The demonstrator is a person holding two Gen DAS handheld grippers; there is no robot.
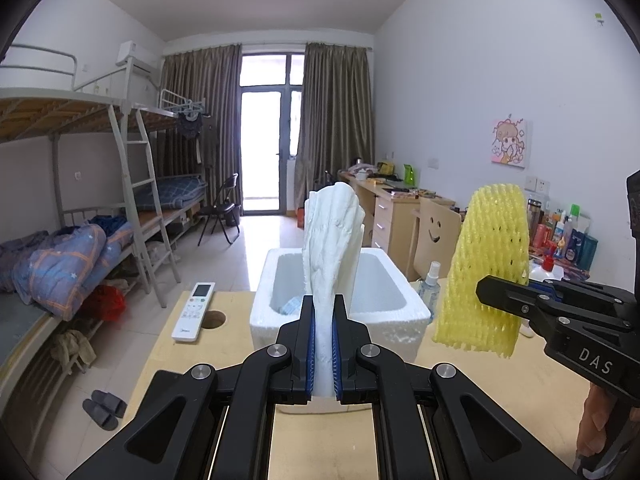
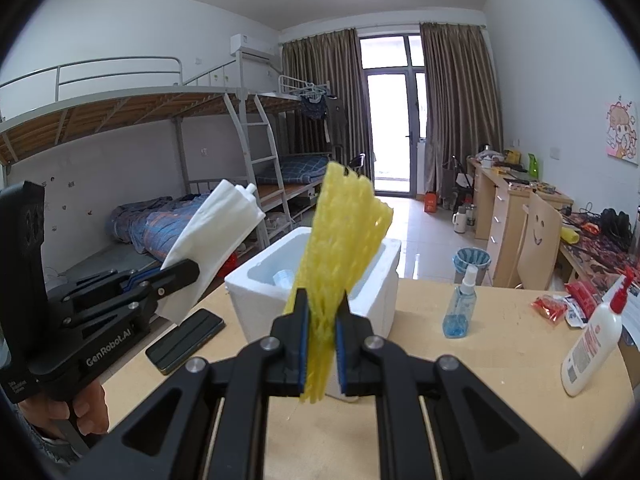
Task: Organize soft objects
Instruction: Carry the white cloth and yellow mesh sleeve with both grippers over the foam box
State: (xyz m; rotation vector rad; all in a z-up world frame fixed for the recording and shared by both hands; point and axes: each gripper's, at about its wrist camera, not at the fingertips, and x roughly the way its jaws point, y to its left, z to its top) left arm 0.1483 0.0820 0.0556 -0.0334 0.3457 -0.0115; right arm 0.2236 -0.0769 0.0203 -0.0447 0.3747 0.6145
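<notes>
Left gripper (image 1: 323,344) pinches the white foam sheet (image 1: 332,240) at frame centre; right gripper (image 2: 322,344) pinches the yellow net (image 2: 340,240). Both look light and floppy (crushable); holding their lower edges suits dropping them into the box (image 1: 400,320).

Left gripper (image 1: 324,344) clamped on white foam sheet (image 1: 332,240), standing upright before white foam box (image 1: 404,320) on wooden table (image 1: 500,392); right gripper (image 1: 486,294) pinching yellow foam net (image 1: 486,264) at right; remote control (image 1: 194,312) lying left of box
</notes>
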